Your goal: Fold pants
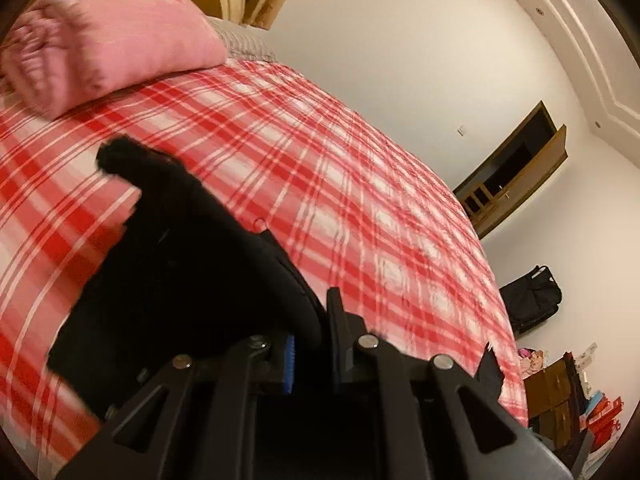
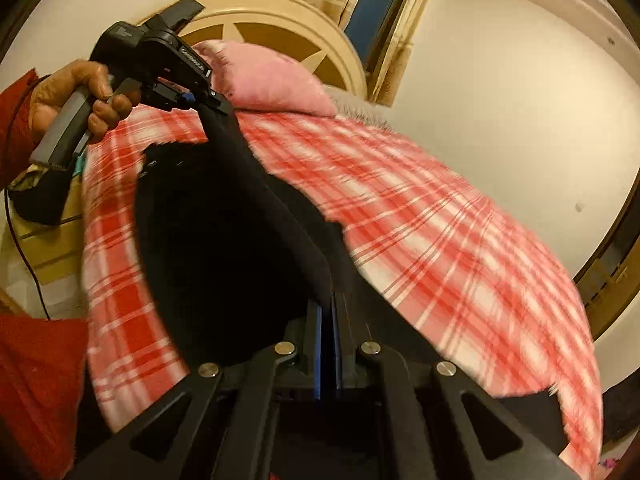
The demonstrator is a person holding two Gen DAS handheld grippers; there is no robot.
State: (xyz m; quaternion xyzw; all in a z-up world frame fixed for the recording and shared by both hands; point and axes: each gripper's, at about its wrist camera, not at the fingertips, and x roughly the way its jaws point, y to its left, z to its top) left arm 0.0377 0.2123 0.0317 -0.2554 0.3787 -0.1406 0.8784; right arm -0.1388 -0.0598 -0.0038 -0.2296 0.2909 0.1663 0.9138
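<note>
The black pants hang lifted above the red plaid bed. My left gripper is shut on the pants' edge, the cloth pinched between its jaws. In the right wrist view the pants stretch from my right gripper, shut on the cloth, up to the left gripper, held by a hand at upper left. The cloth hides most of both grippers' fingers.
A pink pillow lies at the head of the bed by a cream headboard. A black bag and boxes stand on the floor by the wall. A wooden nightstand is at the left.
</note>
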